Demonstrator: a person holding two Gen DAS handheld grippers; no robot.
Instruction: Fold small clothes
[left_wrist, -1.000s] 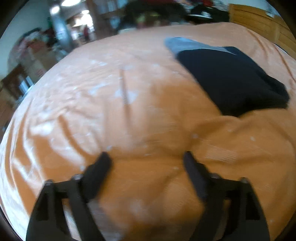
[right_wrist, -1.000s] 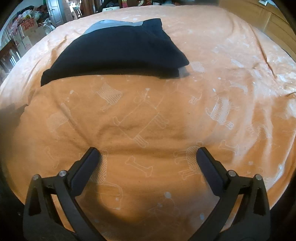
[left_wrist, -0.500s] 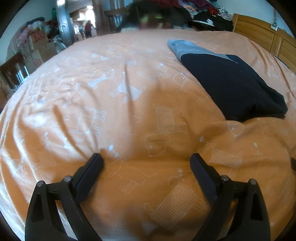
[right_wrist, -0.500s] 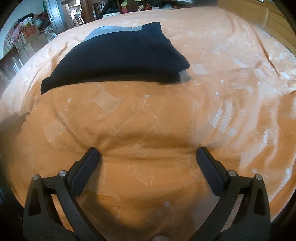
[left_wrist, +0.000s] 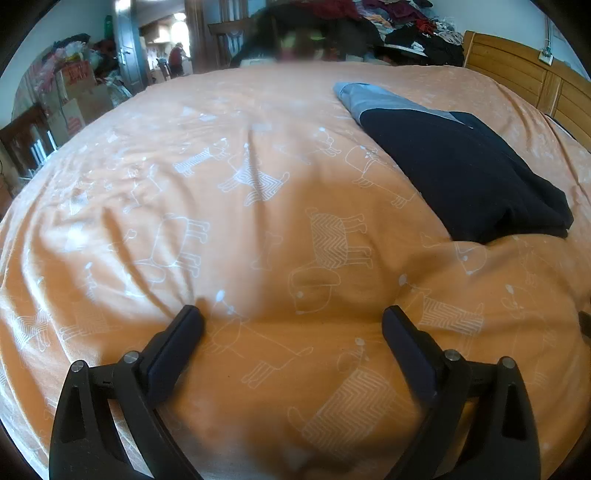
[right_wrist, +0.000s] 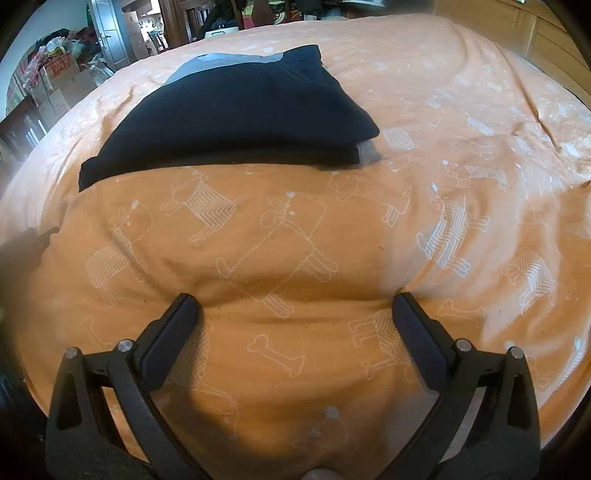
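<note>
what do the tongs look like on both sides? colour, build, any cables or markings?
The left tongs and the right tongs look alike: matte black frames with triangular cut-outs, two silver screw heads on each side, and flat dark pads on the fingers. No cables or markings show. No sleeve is in view.

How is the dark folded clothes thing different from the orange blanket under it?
The folded navy garment with a grey band is dark and plain; the orange bed cover printed with white dogs and bones is bright and patterned. The garment is a small, neat bundle; the cover spreads wide and wrinkled beneath it. Both are soft cloth, and neither gripper touches the garment.
</note>
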